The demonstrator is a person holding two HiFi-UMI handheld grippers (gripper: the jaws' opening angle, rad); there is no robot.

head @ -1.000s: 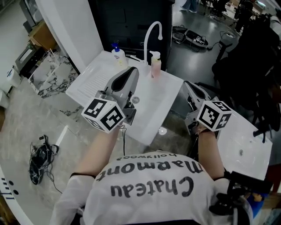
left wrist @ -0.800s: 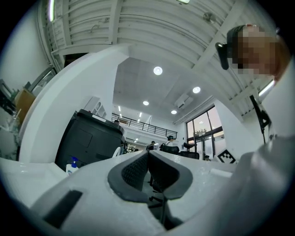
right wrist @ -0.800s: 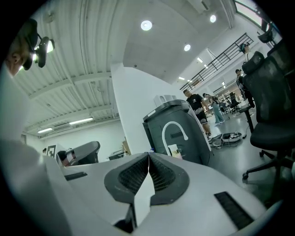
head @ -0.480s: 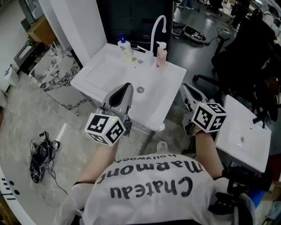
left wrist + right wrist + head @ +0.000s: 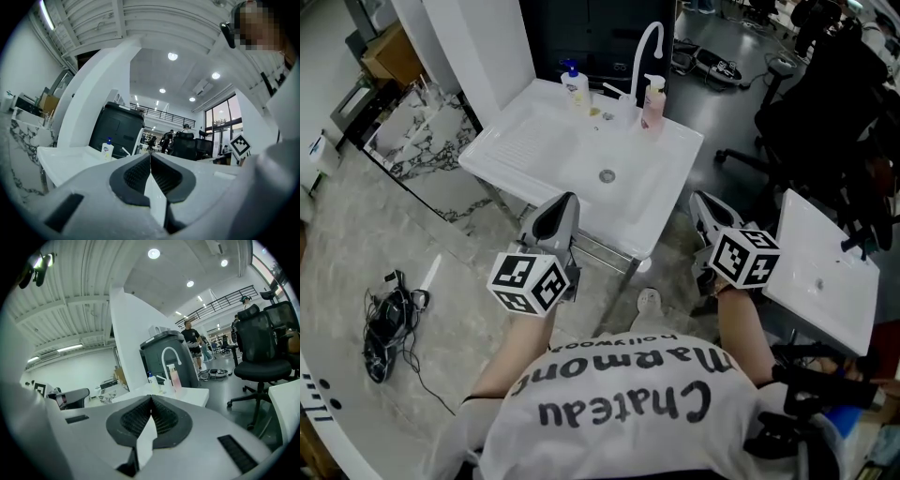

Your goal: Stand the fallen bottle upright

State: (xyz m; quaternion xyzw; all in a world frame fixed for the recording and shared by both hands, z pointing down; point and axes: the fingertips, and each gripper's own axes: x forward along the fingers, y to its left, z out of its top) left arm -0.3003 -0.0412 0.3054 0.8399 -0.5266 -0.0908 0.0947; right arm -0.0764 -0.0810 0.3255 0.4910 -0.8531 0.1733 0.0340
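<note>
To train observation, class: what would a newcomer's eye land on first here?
The white rectangular sink with its curved white tap stands at top centre of the head view, a pink pump bottle and a white blue-pumped bottle upright at its back edge. Below it, the left gripper and right gripper hover shut and empty.

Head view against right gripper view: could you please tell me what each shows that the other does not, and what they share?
Only the head view shows the drain, the cable bundle on the floor and the person's printed shirt. Only the right gripper view shows ceiling lights, a standing person, and that the right gripper's jaws are shut with nothing between them. Both show the sink, the faucet, the upright pink bottle and the upright white pump bottle.
</note>
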